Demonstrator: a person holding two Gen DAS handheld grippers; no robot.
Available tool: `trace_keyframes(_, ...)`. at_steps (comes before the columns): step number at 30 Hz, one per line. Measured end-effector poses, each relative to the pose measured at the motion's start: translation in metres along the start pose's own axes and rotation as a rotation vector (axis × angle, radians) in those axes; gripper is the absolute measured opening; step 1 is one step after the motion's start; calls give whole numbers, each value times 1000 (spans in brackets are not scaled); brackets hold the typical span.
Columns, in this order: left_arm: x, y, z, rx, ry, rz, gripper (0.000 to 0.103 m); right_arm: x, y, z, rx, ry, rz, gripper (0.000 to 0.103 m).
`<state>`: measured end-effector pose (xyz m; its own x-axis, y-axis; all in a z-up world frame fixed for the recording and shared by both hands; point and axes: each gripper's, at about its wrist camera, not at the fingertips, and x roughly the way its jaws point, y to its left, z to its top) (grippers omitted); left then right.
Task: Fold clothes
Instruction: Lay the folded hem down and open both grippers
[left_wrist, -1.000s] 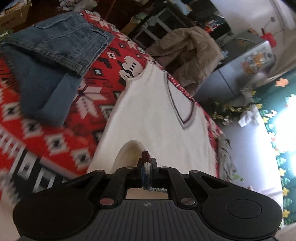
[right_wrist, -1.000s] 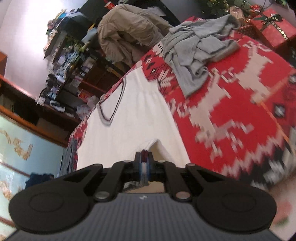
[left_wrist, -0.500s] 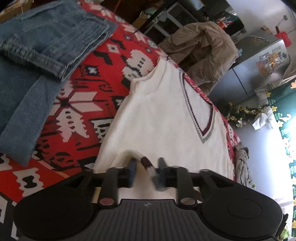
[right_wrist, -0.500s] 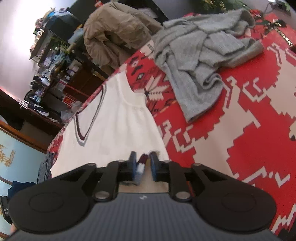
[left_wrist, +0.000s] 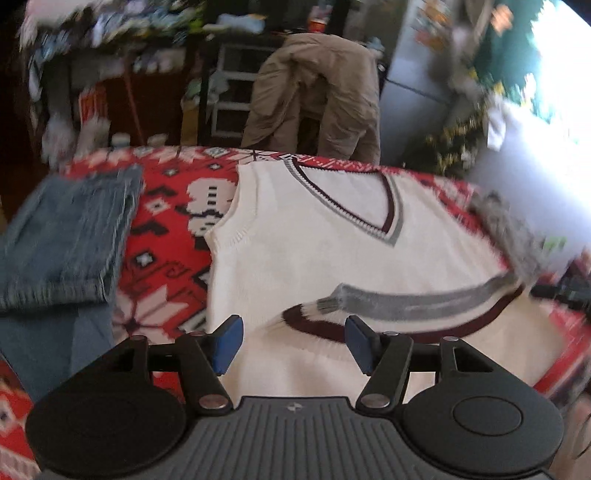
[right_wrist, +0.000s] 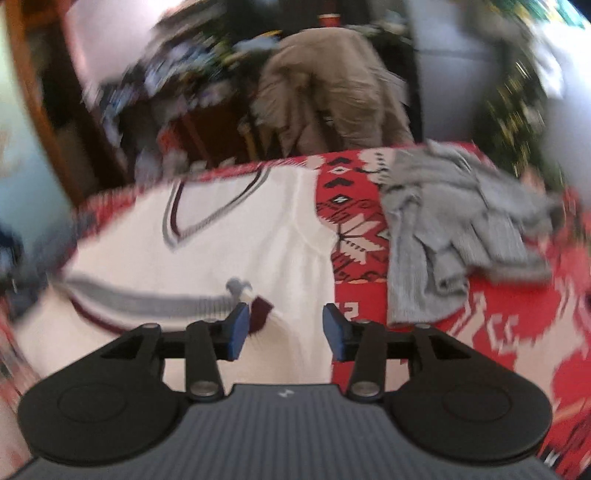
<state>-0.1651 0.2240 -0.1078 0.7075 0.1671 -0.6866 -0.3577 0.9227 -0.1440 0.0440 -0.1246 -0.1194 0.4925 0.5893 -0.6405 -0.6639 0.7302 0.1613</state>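
A white V-neck vest (left_wrist: 303, 236) (right_wrist: 236, 236) lies flat on the red patterned cloth (left_wrist: 166, 229), its grey and maroon hem band (left_wrist: 406, 302) (right_wrist: 147, 299) folded up onto its body. My left gripper (left_wrist: 291, 343) hovers over the hem's left end, jaws opening, pads clear of the fabric. My right gripper (right_wrist: 282, 330) is over the hem's right end, jaws also opening. The hem corner (right_wrist: 260, 314) lies loose beside its left pad.
Folded blue jeans (left_wrist: 70, 240) lie left of the vest. A crumpled grey garment (right_wrist: 458, 229) lies to its right. Beyond the table's far edge, a tan jacket (left_wrist: 317, 88) hangs over a chair amid cluttered shelves.
Both grippers were shut on the vest's hem a second ago. Both have let go and spread their jaws, rolled level and drawn back; the hem now lies folded onto the vest.
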Motion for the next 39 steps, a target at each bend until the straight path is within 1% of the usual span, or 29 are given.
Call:
trace_keyframes(1,3,0,-1,25,-3,4,60,3,5,0,-40,4,-7,48)
trace_keyframes(3,9,0,-2,62,-7,1,59,10,10,1,-76,9,-5,48)
trace_keyframes(5,16,-2,-2,92,-5,-8,59,17,12,2,-89,14,0,47)
trace_keyframes(6,21,-2,-2,110,-3,-1,58,21,12,3,-91,20,3,47)
trace_keyframes(7,26,-2,-2,125,-1,6,56,25,12,3,-93,26,7,46)
trace_keyframes(8,30,-1,-2,122,4,9,47,29,11,3,-91,34,10,36)
trace_keyframes(9,34,0,-1,118,9,12,40,33,10,3,-89,43,13,21)
trace_keyframes(10,38,2,-1,112,12,14,20,36,8,3,-80,48,13,18)
trace_keyframes(11,38,5,-2,86,6,11,8,38,6,3,-70,53,13,14)
trace_keyframes(12,37,8,-2,61,0,8,8,39,4,2,-53,52,14,8)
trace_keyframes(14,36,14,-2,10,-12,1,7,41,-2,1,-2,50,16,7)
trace_keyframes(17,24,20,1,-60,-48,-2,7,32,-12,1,115,9,22,6)
trace_keyframes(20,14,23,11,-91,-80,7,7,24,-19,5,207,-29,36,6)
trace_keyframes(22,15,25,21,-102,-85,7,7,23,-22,12,264,-58,40,6)
trace_keyframes(25,35,26,33,-93,-47,29,7,36,-22,21,286,-56,15,6)
trace_keyframes(27,52,28,31,-95,0,50,7,45,-22,27,298,-52,-2,6)
trace_keyframes(29,68,30,28,-96,51,74,7,62,-23,29,293,-11,-31,6)
trace_keyframes(31,67,31,27,-103,37,71,7,76,-22,27,276,29,-57,6)
trace_keyframes(34,60,31,28,-114,12,67,7,84,-22,24,257,38,-70,6)
trace_keyframes(36,56,31,29,-119,-4,65,7,80,-21,25,255,20,-72,6)
trace_keyframes(38,53,28,31,-100,-16,72,7,76,-20,27,255,0,-74,6)
trace_keyframes(39,56,28,31,-95,-5,79,7,75,-19,28,254,-11,-74,6)
